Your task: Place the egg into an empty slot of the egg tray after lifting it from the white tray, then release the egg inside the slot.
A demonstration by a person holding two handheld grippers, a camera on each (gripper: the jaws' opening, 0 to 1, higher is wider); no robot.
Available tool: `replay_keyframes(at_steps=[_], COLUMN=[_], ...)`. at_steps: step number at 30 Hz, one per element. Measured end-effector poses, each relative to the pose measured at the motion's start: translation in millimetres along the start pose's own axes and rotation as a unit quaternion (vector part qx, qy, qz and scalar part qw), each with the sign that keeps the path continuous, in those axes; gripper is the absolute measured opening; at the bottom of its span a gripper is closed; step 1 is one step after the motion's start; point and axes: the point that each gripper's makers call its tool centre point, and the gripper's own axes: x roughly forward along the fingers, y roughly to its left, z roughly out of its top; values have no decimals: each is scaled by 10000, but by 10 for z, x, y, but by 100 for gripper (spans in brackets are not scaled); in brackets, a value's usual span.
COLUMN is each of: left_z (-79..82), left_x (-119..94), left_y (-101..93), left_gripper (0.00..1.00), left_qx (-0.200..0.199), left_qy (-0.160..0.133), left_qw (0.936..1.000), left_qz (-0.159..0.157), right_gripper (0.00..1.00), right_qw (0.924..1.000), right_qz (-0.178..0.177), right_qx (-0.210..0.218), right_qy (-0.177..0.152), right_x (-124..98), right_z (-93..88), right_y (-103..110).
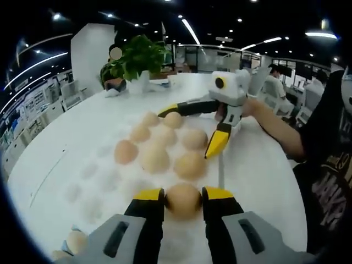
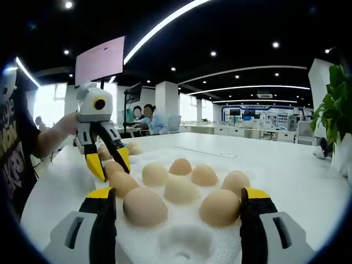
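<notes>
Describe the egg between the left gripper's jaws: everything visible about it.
The egg is light brown, smooth and matte, whole with no crack seen. It sits between the yellow tips of the left gripper, which touch both its sides. It is over the near edge of the white foam egg tray, apart from the other eggs.

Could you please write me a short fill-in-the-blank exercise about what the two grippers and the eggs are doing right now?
1. The left gripper is shut on an ____.
2. The right gripper has its jaws ____, with two eggs between them.
3. The eggs sit in a white foam ____ on the table.
4. The potted plant has ____ leaves.

Missing words: egg; open; tray; green
</notes>
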Motion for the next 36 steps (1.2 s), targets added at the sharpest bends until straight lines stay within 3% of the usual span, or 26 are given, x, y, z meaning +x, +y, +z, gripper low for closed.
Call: replay_keyframes(at_steps=[3,23,36], left_z=[5,10,93], left_x=[7,-119,-254], left_y=[-46,154,121], left_gripper=[27,27,27], left_qx=[2,-126,-128], left_qy=[-3,-68,-243], left_qw=[10000,9999,9996], left_qz=[0,-17,43], right_gripper=[98,98,98], right_qw=[10000,9999,9999], right_qz=[1,31,30], right_qx=[0,-10,-2], right_qy=[-6,-158,-167], right_x=[2,49,61], right_z=[2,25,22], right_y=[6,20,-1])
